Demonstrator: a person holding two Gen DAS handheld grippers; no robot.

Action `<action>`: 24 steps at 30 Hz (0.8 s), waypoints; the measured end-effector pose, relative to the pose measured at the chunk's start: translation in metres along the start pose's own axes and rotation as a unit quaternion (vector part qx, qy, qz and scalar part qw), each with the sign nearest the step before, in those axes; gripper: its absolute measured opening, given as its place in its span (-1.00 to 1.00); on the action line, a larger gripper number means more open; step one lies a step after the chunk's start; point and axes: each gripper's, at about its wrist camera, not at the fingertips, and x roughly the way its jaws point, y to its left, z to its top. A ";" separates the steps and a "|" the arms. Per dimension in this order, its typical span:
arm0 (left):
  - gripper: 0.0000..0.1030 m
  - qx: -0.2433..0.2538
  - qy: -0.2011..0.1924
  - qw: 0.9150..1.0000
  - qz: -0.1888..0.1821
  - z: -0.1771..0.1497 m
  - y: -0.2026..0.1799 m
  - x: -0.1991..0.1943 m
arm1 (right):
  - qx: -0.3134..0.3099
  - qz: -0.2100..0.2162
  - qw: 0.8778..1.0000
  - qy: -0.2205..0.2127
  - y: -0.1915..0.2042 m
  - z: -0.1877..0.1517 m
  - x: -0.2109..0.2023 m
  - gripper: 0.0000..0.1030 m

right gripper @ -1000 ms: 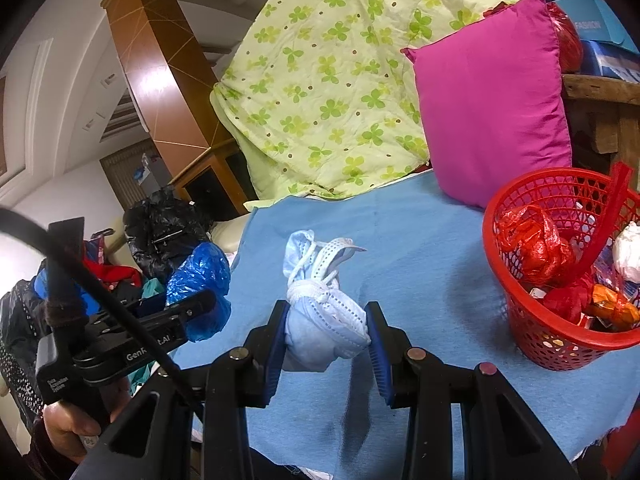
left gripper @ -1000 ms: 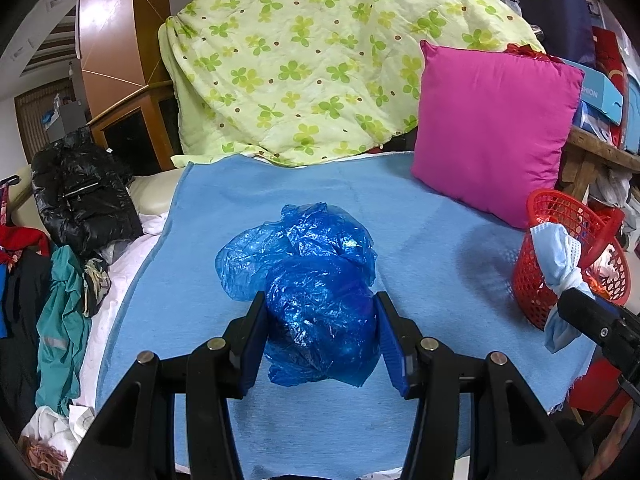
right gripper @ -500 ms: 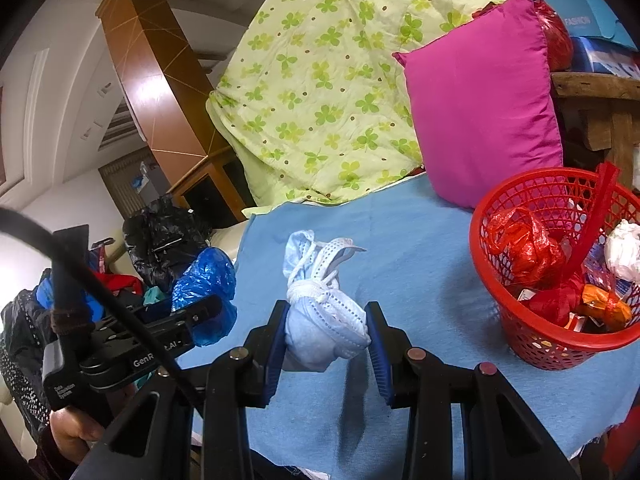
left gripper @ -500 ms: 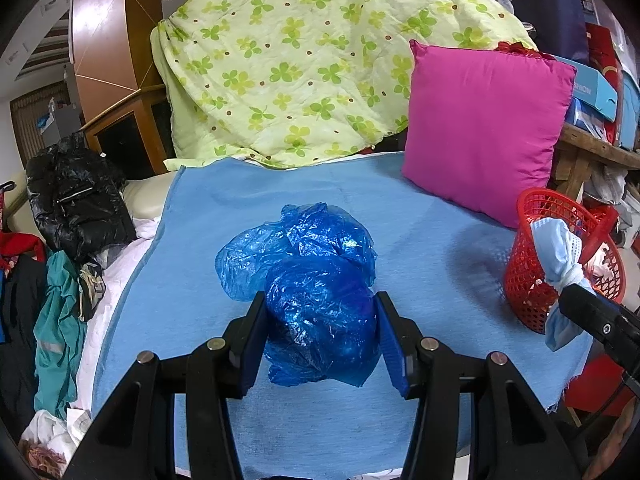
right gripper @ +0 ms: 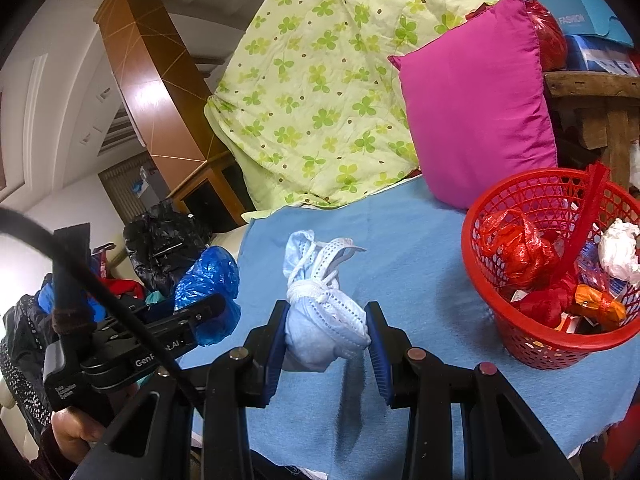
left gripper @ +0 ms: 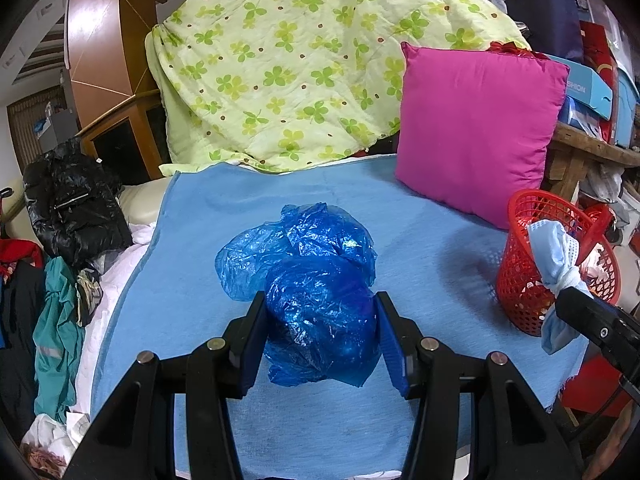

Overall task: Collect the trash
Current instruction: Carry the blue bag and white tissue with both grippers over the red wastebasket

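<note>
My left gripper is shut on a crumpled blue plastic bag and holds it above the blue cloth. My right gripper is shut on a knotted light-blue face mask, held above the cloth to the left of the red mesh basket. The basket holds red plastic, white paper and an orange wrapper. In the left wrist view the mask hangs in front of the basket at the right. The left gripper with the blue bag shows at the left of the right wrist view.
A magenta pillow leans at the back right, next to the basket. A green flowered quilt is piled behind the cloth. A black jacket and clothes lie at the left edge. A wooden bench stands behind the basket.
Both grippers have shifted slightly, with the basket now a little nearer in the right wrist view. Both keep hold of their items.
</note>
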 end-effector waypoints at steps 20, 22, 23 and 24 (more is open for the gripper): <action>0.04 0.018 -0.011 1.000 -0.012 0.004 -0.013 -0.009 | 0.015 -0.002 1.000 -0.016 -0.006 -0.003 -0.022 -0.22; 0.04 0.019 -0.012 1.000 -0.013 0.005 -0.014 -0.010 | 0.016 -0.003 1.000 -0.018 -0.007 -0.004 -0.024 -0.21; 0.04 0.020 -0.012 1.000 -0.015 0.005 -0.015 -0.010 | 0.016 -0.004 1.000 -0.019 -0.007 -0.004 -0.025 -0.21; 0.04 0.021 -0.013 1.000 -0.016 0.005 -0.015 -0.011 | 0.017 -0.004 1.000 -0.020 -0.008 -0.004 -0.026 -0.21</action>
